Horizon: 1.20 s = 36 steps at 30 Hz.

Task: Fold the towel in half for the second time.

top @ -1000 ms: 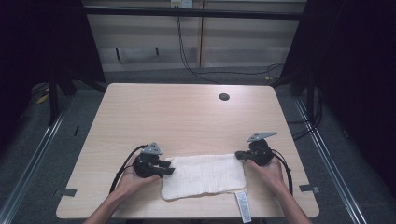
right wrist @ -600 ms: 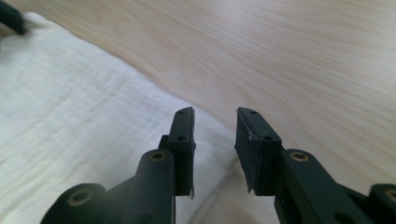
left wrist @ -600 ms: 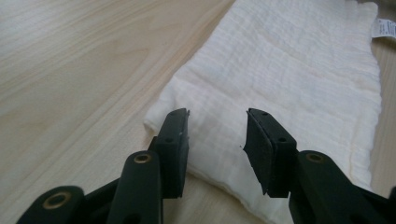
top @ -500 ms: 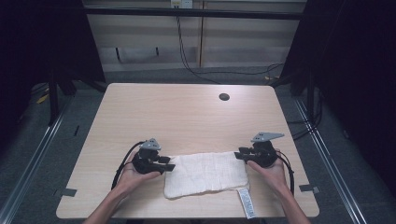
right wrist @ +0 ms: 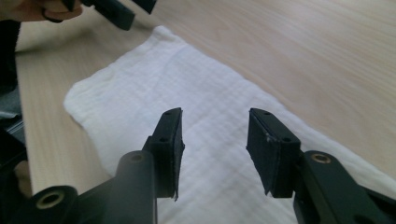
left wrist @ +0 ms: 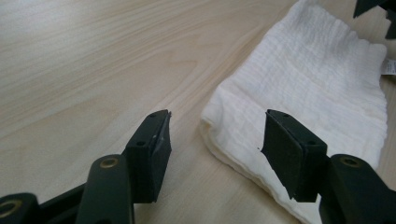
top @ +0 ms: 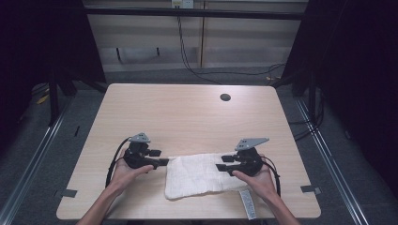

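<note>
Flanking cloth [top: 199, 176] ends | left gripper [top: 162, 162], right gripper [top: 219, 167] just released | table [top: 187, 117] beyond

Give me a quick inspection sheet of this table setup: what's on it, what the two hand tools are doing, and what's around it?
Surface: light wooden table, with a dark round hole near the far edge.
Job's things: folded white cloth lying flat near the front edge, label tag at its right end.
Clutter: nothing seen.
Grippers: left gripper and right gripper sit at the cloth's ends; jaws have just been opening, nothing clamped.
Cables: black cables loop from each gripper; more hang behind the table.
Surroundings: grey floor, dark curtains, tape marks.
</note>
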Each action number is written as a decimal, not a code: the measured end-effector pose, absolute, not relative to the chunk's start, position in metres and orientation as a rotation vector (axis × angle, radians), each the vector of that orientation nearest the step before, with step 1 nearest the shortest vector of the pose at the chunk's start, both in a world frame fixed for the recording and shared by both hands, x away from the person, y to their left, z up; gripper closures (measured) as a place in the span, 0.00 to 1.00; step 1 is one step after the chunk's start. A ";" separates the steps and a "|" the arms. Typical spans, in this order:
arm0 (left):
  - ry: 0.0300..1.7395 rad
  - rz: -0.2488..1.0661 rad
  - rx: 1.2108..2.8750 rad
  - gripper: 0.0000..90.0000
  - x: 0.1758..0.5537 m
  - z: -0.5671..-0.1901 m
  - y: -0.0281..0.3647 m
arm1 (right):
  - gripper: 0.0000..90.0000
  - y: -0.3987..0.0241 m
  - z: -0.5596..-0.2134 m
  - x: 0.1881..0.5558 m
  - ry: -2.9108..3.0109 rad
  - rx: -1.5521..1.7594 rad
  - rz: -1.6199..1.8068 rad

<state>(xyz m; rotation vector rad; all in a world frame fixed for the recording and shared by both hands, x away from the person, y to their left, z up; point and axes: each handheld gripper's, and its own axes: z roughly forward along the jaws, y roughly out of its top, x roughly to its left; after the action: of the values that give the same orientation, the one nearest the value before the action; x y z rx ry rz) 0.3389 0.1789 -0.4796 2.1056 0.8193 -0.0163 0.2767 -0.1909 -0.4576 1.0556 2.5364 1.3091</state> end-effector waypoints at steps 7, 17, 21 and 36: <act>0.796 0.000 2.112 0.45 0.344 -0.465 0.169 | 0.57 -0.160 -0.457 0.263 2.601 0.979 1.319; 0.804 0.012 2.121 0.45 0.353 -0.472 0.164 | 0.60 -0.115 -0.459 0.259 2.704 0.875 1.304; 0.816 0.022 2.123 0.44 0.351 -0.473 0.168 | 0.62 -0.097 -0.459 0.258 2.732 0.838 1.312; 0.837 0.017 2.128 0.40 0.352 -0.479 0.171 | 0.64 -0.047 -0.481 0.262 2.844 0.746 1.278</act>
<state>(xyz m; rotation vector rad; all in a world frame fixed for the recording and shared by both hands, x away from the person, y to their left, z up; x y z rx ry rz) 0.3515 0.1712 -0.4791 2.1279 0.8374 0.0174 0.2618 -0.0469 -0.4814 0.7463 2.8436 1.2778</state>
